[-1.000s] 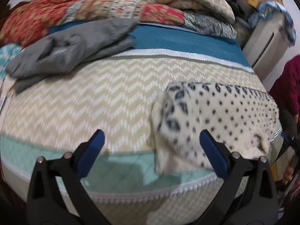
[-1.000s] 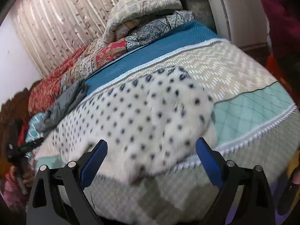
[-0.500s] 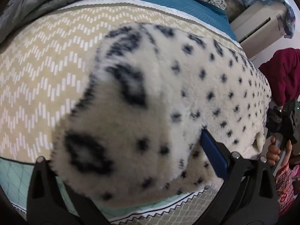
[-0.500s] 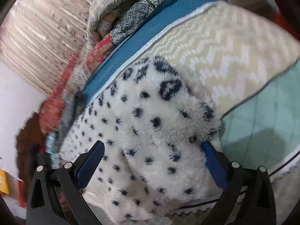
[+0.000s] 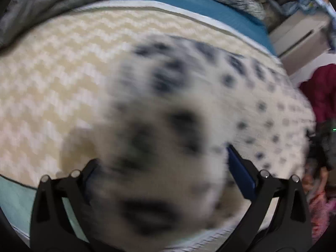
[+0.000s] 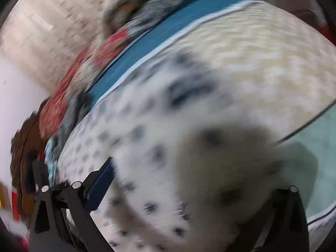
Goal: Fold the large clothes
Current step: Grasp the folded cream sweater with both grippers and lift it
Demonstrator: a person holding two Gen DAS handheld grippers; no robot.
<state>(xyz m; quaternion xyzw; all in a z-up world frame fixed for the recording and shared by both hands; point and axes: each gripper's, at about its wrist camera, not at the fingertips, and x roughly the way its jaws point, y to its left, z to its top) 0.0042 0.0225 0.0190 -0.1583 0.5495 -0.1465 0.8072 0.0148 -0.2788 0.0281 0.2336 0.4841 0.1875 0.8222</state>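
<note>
The white fleece garment with dark spots [image 5: 262, 96] lies spread across the bed [image 5: 52, 73], over its beige zigzag cover, with grey clothes [image 5: 42, 2] heaped near the far edge. A fluffy end of it bulges up between the fingers of the left tool [image 5: 161, 168], whose jaws are closing around it, though blur hides whether the pads press yet. The right tool [image 6: 195, 178] is likewise closing on the garment's other bunched end, its grip equally unclear.
</note>
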